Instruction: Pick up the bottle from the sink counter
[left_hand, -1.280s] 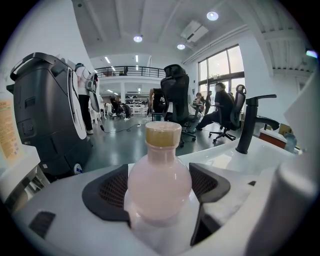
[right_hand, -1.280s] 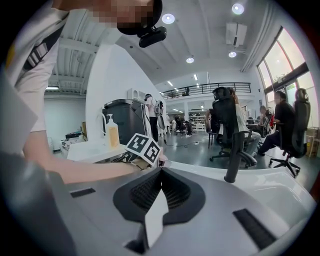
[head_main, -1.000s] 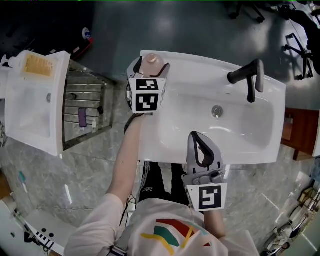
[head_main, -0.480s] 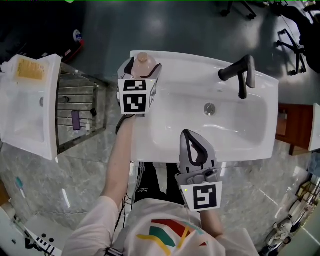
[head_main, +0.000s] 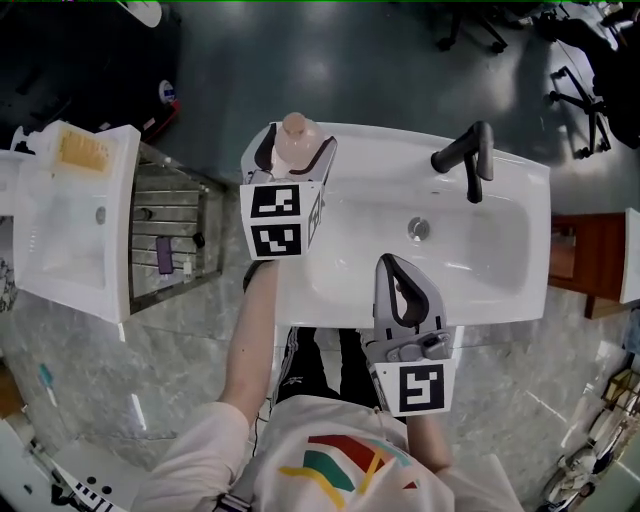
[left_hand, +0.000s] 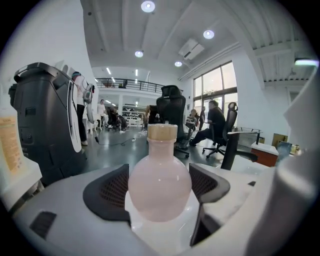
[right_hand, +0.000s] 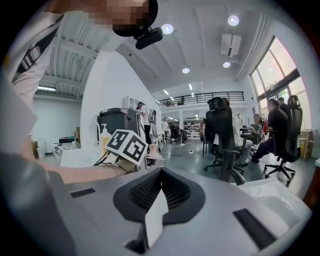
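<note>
Between left gripper (left_hand: 159, 196) jaws, bottle (left_hand: 160, 175).

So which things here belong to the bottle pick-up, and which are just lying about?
Belongs to the job:
bottle, gripped between the jaws of the left gripper
sink counter

Just lying about:
right gripper, shut and empty
faucet
second basin
metal rack
</note>
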